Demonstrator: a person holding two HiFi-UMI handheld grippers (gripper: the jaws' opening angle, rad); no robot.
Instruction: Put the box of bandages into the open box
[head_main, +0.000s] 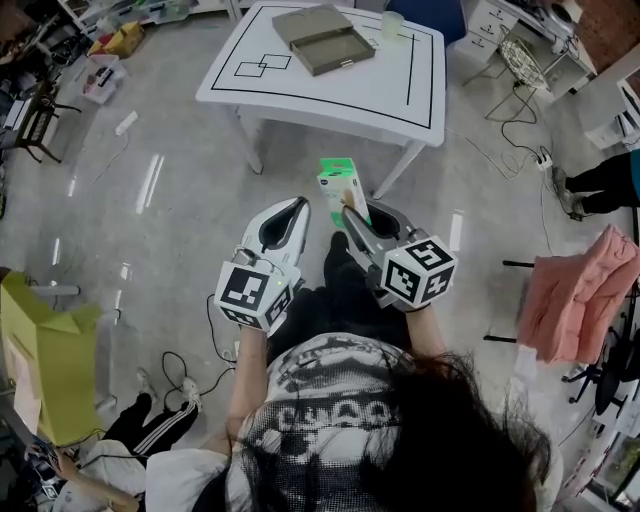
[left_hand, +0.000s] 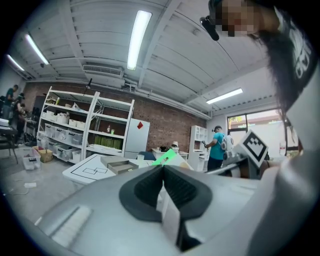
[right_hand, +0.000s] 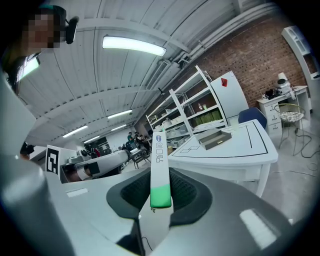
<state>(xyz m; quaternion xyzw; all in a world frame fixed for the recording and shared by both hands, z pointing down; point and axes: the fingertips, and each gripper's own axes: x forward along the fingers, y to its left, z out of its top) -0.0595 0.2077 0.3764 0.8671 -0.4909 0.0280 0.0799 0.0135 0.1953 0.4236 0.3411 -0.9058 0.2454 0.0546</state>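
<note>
Person holding two grippers above a grey floor, the right one carrying a box of bandages.
The right gripper (right_hand: 161, 192) has its fingers clamped on the narrow sides of the green-and-white box of bandages (head_main: 338, 184), which stands upright in the air. The left gripper (left_hand: 162, 169), just beside it, has its fingers pressed together with nothing between them. At 12 o'clock in the head view stands a white desk (head_main: 400, 92) marked with black lines, carrying the open box (head_main: 325, 38), well apart from the bandages. A pink cloth (head_main: 585, 295) hangs at 3 o'clock and a yellow carton (head_main: 45, 350) sits at 8 o'clock.
</note>
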